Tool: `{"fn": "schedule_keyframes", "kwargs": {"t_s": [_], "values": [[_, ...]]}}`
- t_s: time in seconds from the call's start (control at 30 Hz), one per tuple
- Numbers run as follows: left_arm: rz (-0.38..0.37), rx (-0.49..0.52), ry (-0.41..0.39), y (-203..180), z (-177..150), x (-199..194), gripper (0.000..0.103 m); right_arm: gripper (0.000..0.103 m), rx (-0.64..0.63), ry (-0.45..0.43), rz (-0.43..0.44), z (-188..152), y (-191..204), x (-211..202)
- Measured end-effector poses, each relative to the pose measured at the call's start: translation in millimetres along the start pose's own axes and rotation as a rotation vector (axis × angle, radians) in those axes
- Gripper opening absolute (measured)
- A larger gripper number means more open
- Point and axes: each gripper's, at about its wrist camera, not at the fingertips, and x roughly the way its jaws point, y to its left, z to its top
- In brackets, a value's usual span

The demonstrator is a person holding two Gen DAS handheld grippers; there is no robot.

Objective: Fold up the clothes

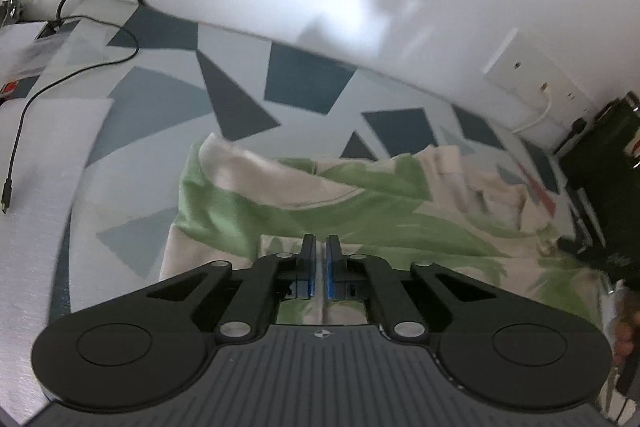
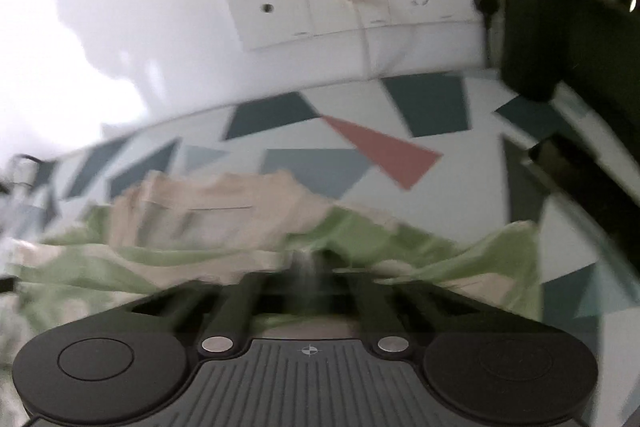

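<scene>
The garment is soft matt cloth, creased. The tablecloth looks smooth and flat. The left gripper is matt black plastic with dull metal pins.

No text, brand, label or number can be read in either view. The only sign is a small crosshair mark on the ribbed grey body of the left gripper and the right gripper, low centre.
</scene>
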Motion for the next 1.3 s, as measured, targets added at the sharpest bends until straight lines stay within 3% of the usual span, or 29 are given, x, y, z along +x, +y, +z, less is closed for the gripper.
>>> {"fn": "schedule_keyframes", "kwargs": {"t_s": [0.13,0.23,0.33,0.4,0.5,0.53,0.7,0.83,0.97,1.1,1.13,1.17,1.3], "values": [[0.001,0.000,-0.070,3,2,-14,0.000,0.001,0.061,0.003,-0.012,3,-12,7],[0.014,-0.021,-0.059,10,3,-10,0.000,0.002,0.029,0.023,-0.027,3,-10,21],[0.016,-0.040,-0.023,14,2,-4,0.000,0.003,0.085,0.021,-0.018,8,-19,22],[0.015,-0.035,0.008,13,2,-1,0.002,0.023,0.146,-0.023,-0.034,12,-29,11],[0.000,-0.025,0.025,11,0,0,0.020,0.025,0.211,-0.111,-0.087,15,-49,-14],[-0.009,-0.021,0.024,10,-1,-1,0.032,0.025,0.245,-0.120,-0.088,15,-57,-21],[-0.017,-0.029,0.032,9,-5,1,0.061,0.028,0.236,-0.101,-0.073,1,-65,-37],[-0.014,-0.008,0.045,3,-10,4,0.061,0.039,0.156,-0.056,-0.072,-11,-53,-34],[-0.006,-0.002,0.057,-2,-14,5,0.040,0.032,0.152,-0.006,-0.096,-22,-50,-24],[0.061,0.009,0.045,-3,-14,5,0.042,0.032,0.167,-0.012,-0.107,-29,-51,-25],[0.089,0.013,0.034,-2,-13,5,0.050,0.033,0.176,-0.019,-0.108,-29,-51,-27],[0.095,0.007,0.029,0,-13,5,0.055,0.036,0.182,-0.028,-0.112,-30,-52,-29],[0.069,-0.001,0.042,3,-11,11,0.055,0.046,0.217,-0.045,-0.092,-29,-57,-30]]}}
